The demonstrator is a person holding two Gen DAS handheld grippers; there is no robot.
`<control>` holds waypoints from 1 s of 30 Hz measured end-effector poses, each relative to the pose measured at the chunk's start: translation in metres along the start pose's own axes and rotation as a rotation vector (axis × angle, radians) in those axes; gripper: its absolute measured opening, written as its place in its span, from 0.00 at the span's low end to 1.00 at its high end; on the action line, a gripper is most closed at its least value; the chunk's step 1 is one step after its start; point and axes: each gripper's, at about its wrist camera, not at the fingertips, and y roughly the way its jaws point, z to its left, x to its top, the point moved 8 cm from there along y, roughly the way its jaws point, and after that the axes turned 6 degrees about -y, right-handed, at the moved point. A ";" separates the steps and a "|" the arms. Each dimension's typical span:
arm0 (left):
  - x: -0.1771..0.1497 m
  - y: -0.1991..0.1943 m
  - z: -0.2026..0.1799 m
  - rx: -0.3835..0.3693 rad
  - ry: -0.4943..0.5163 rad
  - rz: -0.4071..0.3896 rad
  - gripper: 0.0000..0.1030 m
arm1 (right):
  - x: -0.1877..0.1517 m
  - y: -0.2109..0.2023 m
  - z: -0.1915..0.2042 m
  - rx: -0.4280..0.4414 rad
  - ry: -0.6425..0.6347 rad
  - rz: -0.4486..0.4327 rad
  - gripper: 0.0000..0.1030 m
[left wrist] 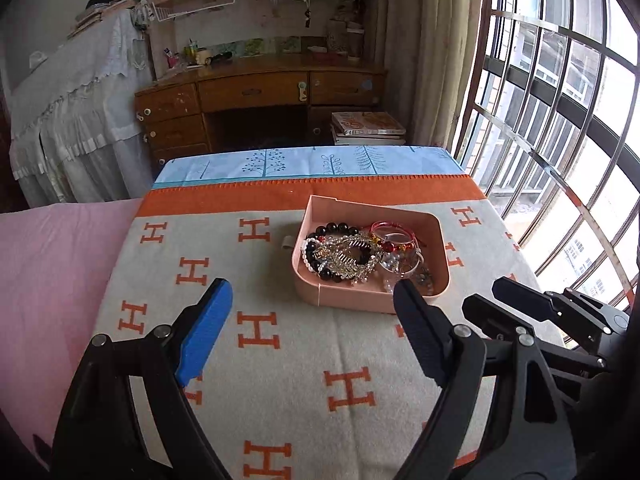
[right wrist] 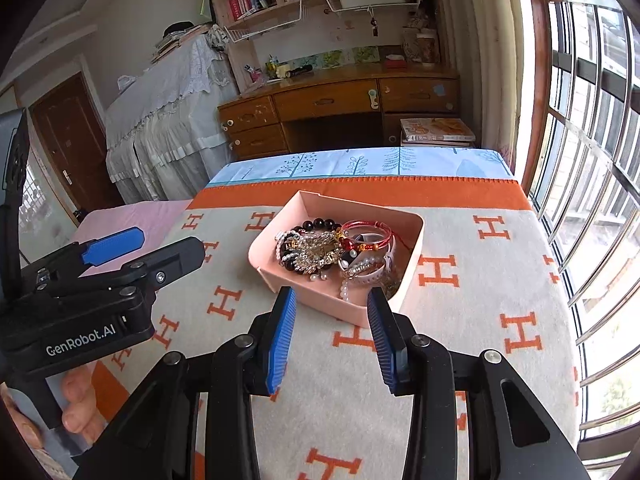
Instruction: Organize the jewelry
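A pink tray (left wrist: 340, 294) sits on a grey blanket (left wrist: 280, 360) patterned with orange H letters, toward the far centre of the surface. The tray holds a tangled heap of jewelry (left wrist: 352, 254): a dark bead bracelet (right wrist: 316, 224) at the far left, a red bangle (right wrist: 366, 236) at the far right, and pearl strands and a gold piece between them.

The left gripper (left wrist: 312, 300) stands wide open and empty above the blanket, near the tray's near-left side. The right gripper (right wrist: 332, 306) is partly open with nothing between its blue pads, its tips just short of the tray's near wall. A hand (right wrist: 82, 408) holds the left gripper's grip at the near left.
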 end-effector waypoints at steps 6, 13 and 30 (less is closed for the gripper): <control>-0.038 -0.037 0.008 0.007 -0.026 0.025 0.79 | -0.030 -0.039 0.017 0.005 0.003 -0.028 0.49; -0.085 -0.073 0.009 0.002 -0.066 0.071 0.79 | -0.071 -0.086 0.030 -0.017 0.025 -0.057 0.71; -0.113 -0.144 0.015 0.068 -0.088 -0.009 1.00 | -0.093 -0.173 0.049 -0.094 0.027 -0.198 0.95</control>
